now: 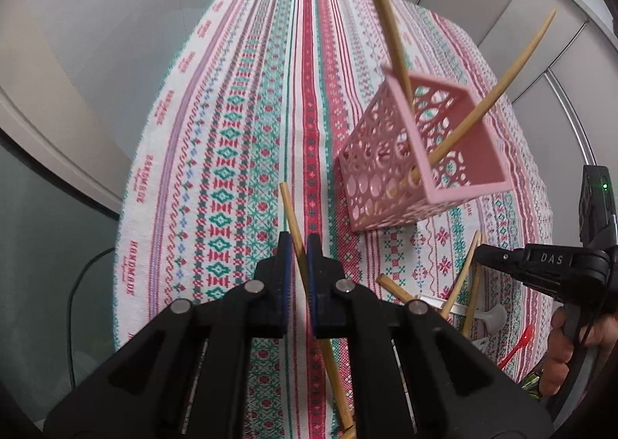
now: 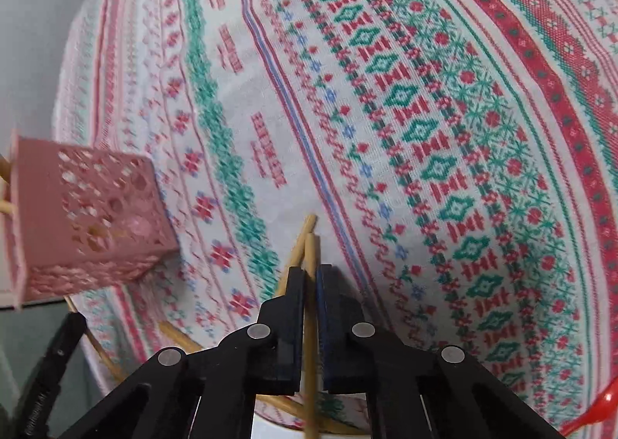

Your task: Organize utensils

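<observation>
A pink perforated square holder point(image 1: 421, 164) stands on the patterned tablecloth point(image 1: 231, 130) and holds two bamboo chopsticks point(image 1: 386, 17) that lean out of it. My left gripper point(image 1: 296, 245) is shut on one bamboo chopstick point(image 1: 291, 218), held above the cloth, short of the holder. My right gripper point(image 2: 310, 273) is shut on a bamboo chopstick point(image 2: 309, 245); it also shows in the left wrist view point(image 1: 483, 253). The holder sits at the left in the right wrist view point(image 2: 89, 222).
Loose chopsticks point(image 1: 469, 273), white plastic utensils point(image 1: 490, 317) and a red plastic spoon point(image 1: 517, 346) lie in a pile on the cloth near the right gripper. More chopsticks point(image 2: 293, 257) lie under the right gripper. The table edge and grey walls lie beyond.
</observation>
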`<state>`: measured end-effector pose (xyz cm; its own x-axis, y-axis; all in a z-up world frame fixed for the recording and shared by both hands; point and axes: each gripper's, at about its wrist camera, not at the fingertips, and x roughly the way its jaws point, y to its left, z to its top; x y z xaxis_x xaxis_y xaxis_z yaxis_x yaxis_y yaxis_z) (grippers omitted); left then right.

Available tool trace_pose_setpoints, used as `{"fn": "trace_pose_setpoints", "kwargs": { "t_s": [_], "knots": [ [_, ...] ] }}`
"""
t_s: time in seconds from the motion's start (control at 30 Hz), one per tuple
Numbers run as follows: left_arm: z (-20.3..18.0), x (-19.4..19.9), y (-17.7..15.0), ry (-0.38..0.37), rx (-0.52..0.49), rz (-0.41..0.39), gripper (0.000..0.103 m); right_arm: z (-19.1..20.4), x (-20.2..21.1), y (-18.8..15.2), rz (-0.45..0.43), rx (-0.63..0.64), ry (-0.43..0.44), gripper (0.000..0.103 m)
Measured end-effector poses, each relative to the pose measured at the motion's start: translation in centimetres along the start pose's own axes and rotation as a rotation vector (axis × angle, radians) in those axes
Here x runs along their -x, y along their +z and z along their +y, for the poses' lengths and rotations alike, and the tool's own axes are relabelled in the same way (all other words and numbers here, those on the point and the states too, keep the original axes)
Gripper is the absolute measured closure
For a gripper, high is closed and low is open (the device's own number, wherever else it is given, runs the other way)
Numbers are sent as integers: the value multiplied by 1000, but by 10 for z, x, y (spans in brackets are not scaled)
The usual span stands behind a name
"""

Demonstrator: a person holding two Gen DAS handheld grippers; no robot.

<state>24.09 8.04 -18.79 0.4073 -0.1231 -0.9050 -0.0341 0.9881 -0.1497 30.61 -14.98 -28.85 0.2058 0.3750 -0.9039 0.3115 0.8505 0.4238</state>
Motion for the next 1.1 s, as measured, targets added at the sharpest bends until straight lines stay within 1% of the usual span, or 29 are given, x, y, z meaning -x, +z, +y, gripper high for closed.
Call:
{"fn": "trace_pose_setpoints", "kwargs": {
  "t_s": [0.07,0.23,0.33,0.5,0.73,0.93,1.1],
  "knots": [
    [1,9,3,-3,-2,-27,96,2,7,4,-22,-5,39,98],
    [2,31,4,-9,-15,-90,97,7,30,9,-81,22,65,99],
    [2,42,5,-30,-11,-122,97,12,52,7,-138,69,75,98],
    [-3,64,5,-43,-32,-194,97,20,91,-18,-207,181,103,98],
    [-12,97,2,-52,-74,-300,97,34,149,-54,-334,333,104,98],
    [-19,125,-2,-61,-101,-400,97,46,182,-75,-430,405,112,98],
    [-26,155,-4,-81,-118,-509,97,56,204,-84,-518,448,115,98]
  ]
}}
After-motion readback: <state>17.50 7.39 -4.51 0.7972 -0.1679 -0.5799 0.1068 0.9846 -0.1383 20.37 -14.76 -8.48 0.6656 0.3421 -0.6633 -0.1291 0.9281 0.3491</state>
